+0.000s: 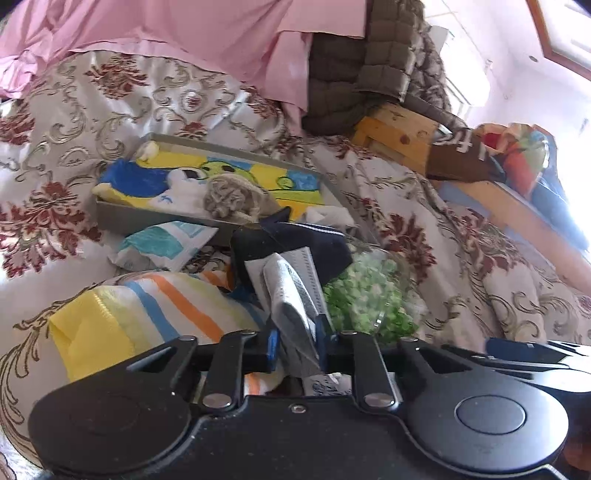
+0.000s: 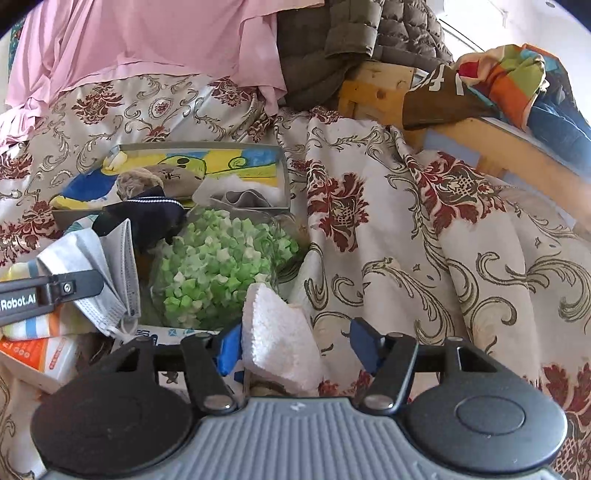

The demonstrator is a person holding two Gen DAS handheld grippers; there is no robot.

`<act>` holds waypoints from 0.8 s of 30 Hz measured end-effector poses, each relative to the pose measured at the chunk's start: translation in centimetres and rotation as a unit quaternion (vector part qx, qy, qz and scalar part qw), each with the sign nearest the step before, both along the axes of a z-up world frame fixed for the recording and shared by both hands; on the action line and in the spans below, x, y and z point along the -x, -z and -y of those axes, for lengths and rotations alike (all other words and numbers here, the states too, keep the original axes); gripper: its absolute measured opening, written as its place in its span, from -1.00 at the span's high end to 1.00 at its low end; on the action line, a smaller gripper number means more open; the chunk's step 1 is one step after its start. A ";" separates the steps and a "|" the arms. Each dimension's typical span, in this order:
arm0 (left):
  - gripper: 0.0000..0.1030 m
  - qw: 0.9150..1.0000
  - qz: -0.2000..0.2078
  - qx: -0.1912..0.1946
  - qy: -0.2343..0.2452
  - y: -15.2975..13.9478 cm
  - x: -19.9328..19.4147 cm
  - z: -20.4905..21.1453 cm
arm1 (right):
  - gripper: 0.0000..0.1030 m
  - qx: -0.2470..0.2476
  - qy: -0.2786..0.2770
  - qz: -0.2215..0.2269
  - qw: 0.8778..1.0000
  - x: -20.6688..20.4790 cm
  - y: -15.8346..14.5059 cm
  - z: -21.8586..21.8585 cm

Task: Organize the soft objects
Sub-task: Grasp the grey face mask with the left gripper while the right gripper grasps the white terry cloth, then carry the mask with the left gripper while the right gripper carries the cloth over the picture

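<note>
My left gripper is shut on a folded grey-white face mask, whose upper part sticks out above the blue pads. The right wrist view shows that gripper from the side with the mask in it. My right gripper is open around a white-pink fluffy sponge; the left pad touches it and the right pad stands clear. Just beyond lie a clear bag of green paper stars and a navy sock. Behind them, a grey tray holds a yellow-blue cartoon cloth and a beige knitted piece.
Everything lies on a floral bedspread. A striped cloth and a teal tissue pack lie left of the mask. Pink sheet and olive quilted jacket are piled behind. A wooden frame with colourful cloths stands right.
</note>
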State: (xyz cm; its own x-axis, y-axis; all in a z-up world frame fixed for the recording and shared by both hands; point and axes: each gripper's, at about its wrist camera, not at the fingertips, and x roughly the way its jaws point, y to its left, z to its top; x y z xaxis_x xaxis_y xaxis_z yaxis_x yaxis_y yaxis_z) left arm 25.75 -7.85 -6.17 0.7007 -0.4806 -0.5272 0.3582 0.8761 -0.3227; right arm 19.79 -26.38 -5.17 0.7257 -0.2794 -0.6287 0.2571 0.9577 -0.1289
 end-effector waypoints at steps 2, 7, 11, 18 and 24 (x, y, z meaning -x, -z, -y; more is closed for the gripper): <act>0.31 1.000 -0.003 0.005 -0.008 0.3 -0.5 -0.1 | -0.19 0.030 -0.002 -0.005 1.000 -0.5 0.4 -0.4; 0.21 0.999 -0.019 0.030 -0.019 0.7 -1.8 -0.1 | -0.11 0.067 -0.001 -0.013 0.998 -1.0 1.1 -0.8; 0.36 0.999 -0.018 0.025 -0.012 1.0 -2.1 0.1 | 0.19 0.066 -0.006 -0.020 0.998 -1.1 1.3 -0.7; 0.75 0.999 -0.015 0.021 -0.021 0.6 -1.3 0.2 | 0.77 0.069 -0.022 -0.003 0.997 -0.4 0.6 -1.1; 0.77 1.000 0.000 0.029 0.000 -1.1 0.7 0.7 | 0.77 0.039 -0.026 0.043 0.998 1.1 -1.2 -0.4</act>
State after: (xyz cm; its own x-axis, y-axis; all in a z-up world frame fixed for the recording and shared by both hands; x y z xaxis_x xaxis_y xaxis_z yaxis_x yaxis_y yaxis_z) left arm 25.06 -8.57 -5.05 0.7008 -0.5104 -0.4984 0.3584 0.8560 -0.3726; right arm 18.64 -26.03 -3.94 0.7903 -0.2858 -0.5419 0.2206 0.9579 -0.1835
